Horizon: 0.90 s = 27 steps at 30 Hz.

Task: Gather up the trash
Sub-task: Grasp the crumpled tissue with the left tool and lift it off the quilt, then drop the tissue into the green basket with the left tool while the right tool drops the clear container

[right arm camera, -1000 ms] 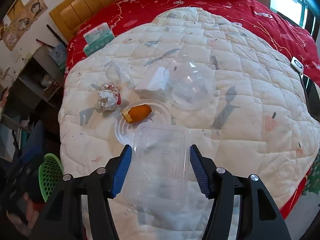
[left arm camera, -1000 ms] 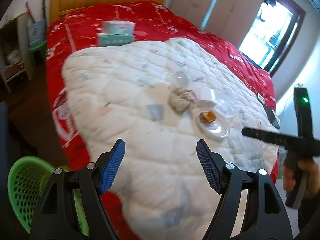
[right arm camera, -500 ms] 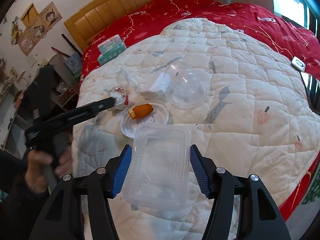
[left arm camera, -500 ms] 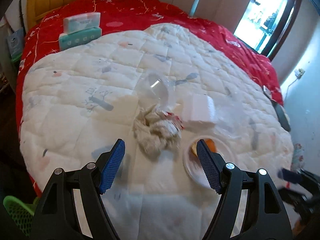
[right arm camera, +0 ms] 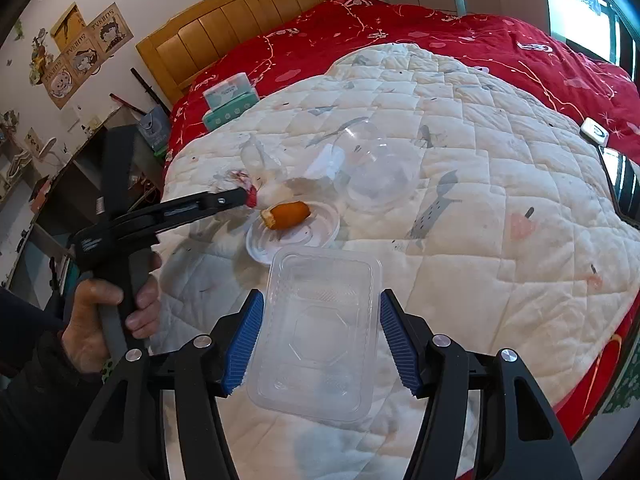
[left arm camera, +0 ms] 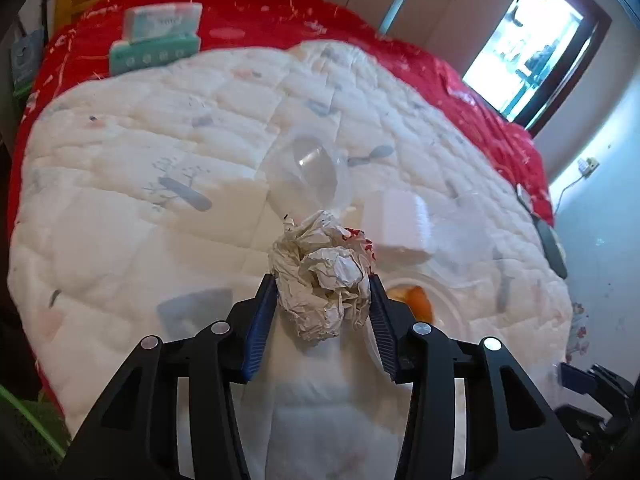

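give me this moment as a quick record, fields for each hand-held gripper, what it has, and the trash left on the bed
left hand-held gripper: closed on the crumpled paper ball, at quilt level
right hand-held gripper: pads against both sides of the clear plastic tray
surface: white quilt on the red bedspread
trash still lying: plastic plate with an orange food scrap, clear dome lid, white foam block
also there: tissue packs

Crumpled paper [left arm camera: 322, 276]: we see it white, balled, on the quilt.
Clear plastic tray [right arm camera: 318, 330]: we see it rectangular, empty, lifted.
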Tool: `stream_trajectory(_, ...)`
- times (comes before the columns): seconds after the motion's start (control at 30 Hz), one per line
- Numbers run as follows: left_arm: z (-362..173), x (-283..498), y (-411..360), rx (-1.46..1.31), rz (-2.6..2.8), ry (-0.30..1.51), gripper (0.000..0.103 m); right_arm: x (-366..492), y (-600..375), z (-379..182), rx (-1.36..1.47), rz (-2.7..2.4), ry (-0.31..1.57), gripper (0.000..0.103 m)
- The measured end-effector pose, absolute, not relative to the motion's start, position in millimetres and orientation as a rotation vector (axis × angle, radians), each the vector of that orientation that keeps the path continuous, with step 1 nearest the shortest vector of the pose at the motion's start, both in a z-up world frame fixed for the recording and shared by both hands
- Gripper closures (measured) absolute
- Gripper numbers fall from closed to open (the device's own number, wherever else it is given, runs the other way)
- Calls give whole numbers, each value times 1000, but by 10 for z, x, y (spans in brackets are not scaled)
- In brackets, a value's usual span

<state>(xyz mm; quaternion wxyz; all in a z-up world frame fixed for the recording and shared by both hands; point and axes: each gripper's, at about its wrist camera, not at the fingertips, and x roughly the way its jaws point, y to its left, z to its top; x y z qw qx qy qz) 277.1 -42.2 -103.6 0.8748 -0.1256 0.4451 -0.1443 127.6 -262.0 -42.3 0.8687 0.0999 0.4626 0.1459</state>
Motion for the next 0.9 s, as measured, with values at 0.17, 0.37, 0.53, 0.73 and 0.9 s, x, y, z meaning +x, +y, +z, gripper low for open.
stream_trajectory(0.17, -824, 2370, -260, -286, -306, 871, 59, 1161, -2538, -383, 217, 323, 959, 46)
stream_trajectory(0.37, -628, 1755, 169, -336, -265, 826, 59, 1013, -2246, -312, 198, 382, 949, 46)
stream_trajectory(0.53, -529, 1139, 603, -304, -160, 789, 59, 888, -1911, -247, 168, 451, 942, 46)
stream_trajectory(0.73, -600, 576, 1219, -355, -29, 796, 59, 752, -1408, -187, 125, 551, 943, 46)
stream_trajectory(0.9, -770, 147, 1722, -399, 96, 834, 58, 639, -975, -130, 94, 634, 937, 46)
